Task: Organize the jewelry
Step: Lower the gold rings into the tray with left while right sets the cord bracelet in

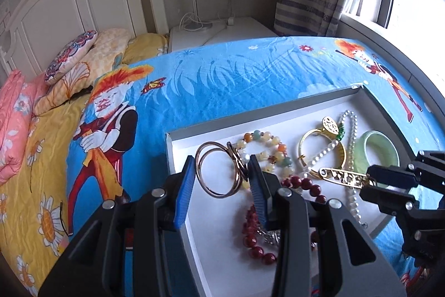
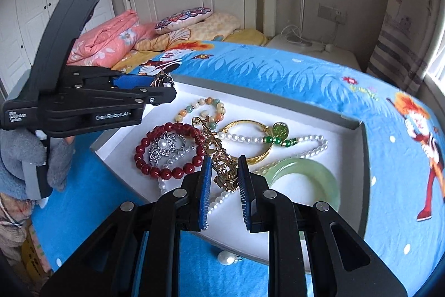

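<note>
A white tray with a grey rim [image 1: 250, 113] [image 2: 278, 91] lies on the blue bedspread and holds jewelry. My left gripper [image 1: 221, 160] [image 2: 167, 88] is shut across a pair of rose-gold hoops [image 1: 217, 174] over the tray's left end. My right gripper [image 2: 224, 180] [image 1: 371, 181] is shut on an ornate gold pin [image 2: 222, 163] [image 1: 345, 176] above the tray's middle. Under them lie a red bead bracelet [image 2: 167, 152], a silver brooch [image 2: 164, 146], a pearl necklace [image 2: 278, 141], a gold bangle [image 2: 250, 127], a jade bangle [image 2: 306, 174] and a mixed-stone bracelet [image 2: 211, 107].
A loose pearl piece [image 2: 226, 258] rests on the bedspread just outside the tray's near rim. Pillows [image 1: 72, 57] and a folded pink quilt [image 2: 111, 41] are at the headboard. A white nightstand [image 1: 222, 29] stands beyond the bed. A gloved hand [image 2: 27, 152] holds the left gripper.
</note>
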Motion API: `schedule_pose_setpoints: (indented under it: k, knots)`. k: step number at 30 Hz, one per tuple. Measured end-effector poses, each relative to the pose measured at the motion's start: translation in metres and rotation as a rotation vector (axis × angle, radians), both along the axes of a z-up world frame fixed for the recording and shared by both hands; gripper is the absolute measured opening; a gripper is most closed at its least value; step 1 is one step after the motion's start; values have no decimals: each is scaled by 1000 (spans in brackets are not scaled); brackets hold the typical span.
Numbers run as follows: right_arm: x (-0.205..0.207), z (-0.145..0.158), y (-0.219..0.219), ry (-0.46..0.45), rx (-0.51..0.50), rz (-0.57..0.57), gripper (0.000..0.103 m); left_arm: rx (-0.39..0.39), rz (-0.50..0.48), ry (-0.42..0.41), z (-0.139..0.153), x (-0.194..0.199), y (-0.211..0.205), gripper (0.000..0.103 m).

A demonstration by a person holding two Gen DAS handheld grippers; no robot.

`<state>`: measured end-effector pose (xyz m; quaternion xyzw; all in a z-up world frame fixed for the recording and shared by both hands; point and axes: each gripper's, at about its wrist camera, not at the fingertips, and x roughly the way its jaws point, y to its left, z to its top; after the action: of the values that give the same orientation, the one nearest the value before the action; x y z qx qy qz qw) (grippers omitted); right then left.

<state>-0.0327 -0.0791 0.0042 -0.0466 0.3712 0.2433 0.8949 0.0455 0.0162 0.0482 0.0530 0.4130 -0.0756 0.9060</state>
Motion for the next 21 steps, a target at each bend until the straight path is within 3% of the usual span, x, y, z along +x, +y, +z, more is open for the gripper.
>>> schedule_pose_setpoints:
  k: [10,12,15,17,21]
  knots:
    - [0,-15,5,80,27,-56,21,25,-12,22,-15,17,1,40]
    - [1,-15,2,94,58,-46,24,17,-7,14,-14,15,4,56]
    - [-1,-13,-5,89,85,-56,31,-17,-40,-12,-9,6,5,71]
    - [-3,-8,-13,78,124,-56,31,15,-31,-47,-4,-4,2,79]
    - [-15,6,-32,44,180,-65,34,35,-38,-113,7,-29,-1,84]
